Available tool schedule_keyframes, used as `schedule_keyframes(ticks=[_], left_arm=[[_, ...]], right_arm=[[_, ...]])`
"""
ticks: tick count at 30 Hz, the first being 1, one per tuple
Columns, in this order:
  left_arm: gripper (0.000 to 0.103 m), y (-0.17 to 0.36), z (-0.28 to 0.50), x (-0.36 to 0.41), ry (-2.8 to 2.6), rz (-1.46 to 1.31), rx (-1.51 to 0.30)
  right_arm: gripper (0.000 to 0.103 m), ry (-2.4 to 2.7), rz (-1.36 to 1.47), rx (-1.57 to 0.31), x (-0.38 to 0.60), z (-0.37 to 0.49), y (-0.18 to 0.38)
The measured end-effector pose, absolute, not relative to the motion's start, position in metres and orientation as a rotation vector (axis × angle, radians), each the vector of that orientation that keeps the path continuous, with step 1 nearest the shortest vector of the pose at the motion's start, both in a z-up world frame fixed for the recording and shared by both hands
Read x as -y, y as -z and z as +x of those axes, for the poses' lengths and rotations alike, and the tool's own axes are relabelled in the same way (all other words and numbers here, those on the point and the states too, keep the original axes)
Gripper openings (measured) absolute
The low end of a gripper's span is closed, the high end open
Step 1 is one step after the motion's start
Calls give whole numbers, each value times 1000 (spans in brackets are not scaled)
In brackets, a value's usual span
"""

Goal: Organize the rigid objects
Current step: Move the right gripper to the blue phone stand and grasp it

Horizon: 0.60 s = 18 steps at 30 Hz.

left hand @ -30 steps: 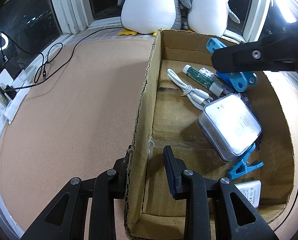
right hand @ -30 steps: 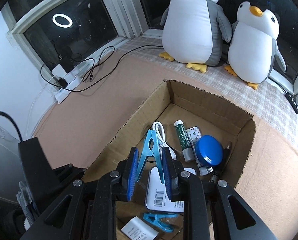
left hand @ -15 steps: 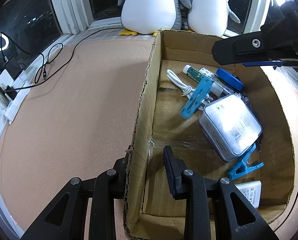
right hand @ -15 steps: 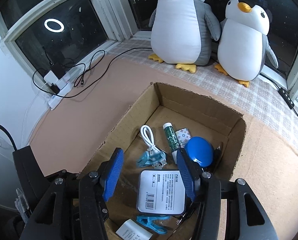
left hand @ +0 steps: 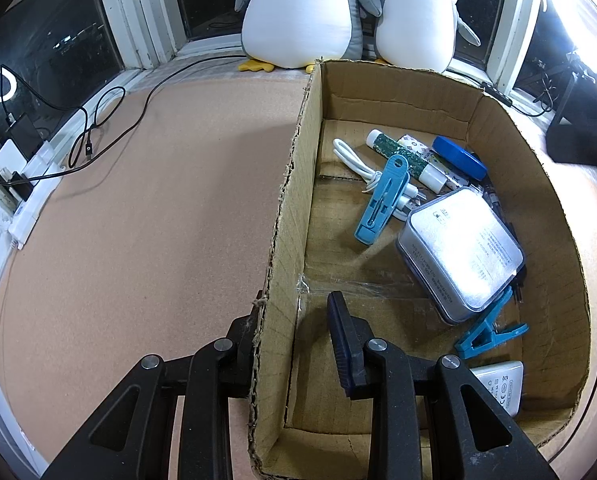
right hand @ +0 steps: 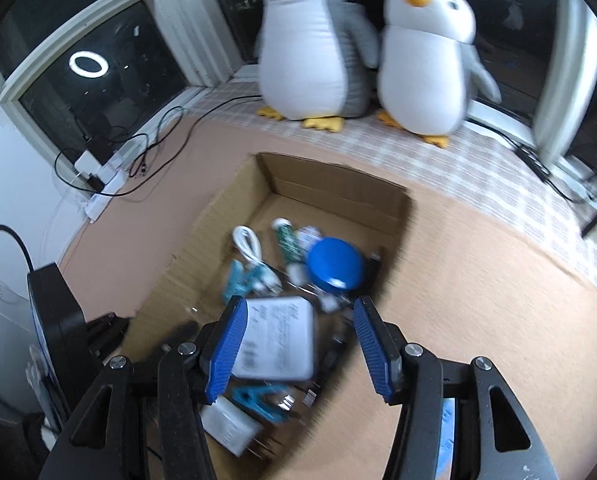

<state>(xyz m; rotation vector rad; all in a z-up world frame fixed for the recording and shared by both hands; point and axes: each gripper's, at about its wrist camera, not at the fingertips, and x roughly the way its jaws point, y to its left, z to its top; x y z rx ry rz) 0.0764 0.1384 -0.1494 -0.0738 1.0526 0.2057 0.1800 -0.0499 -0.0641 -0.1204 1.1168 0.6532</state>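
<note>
My right tool [right hand: 296, 342] has just opened and is empty; the blue clip [left hand: 383, 200] it carried a second ago now lies inside the cardboard box [left hand: 394, 92], across the white cable [left hand: 350, 160]. My left tool [left hand: 294, 344] stays clamped on the box's near-left wall. One more item stowed.

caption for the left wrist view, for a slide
Left gripper clamps the cardboard box wall; blue clothespin lies inside on a white cable.

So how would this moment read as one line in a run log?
left gripper: shut on box wall | right gripper: open, empty | blue clip: in box
</note>
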Motion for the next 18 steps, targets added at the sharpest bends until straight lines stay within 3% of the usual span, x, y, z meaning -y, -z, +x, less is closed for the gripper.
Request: schedule_keyframes(ticks=[9,18], left_arm=[[31,149,77,-138,-207,-72,-1053],[31,150,78,-138,-206,-68,-1052]], right_arm=[[51,-491,-42,-1181,145,180,82],[51,-377,-44,-1288,174,181,115]])
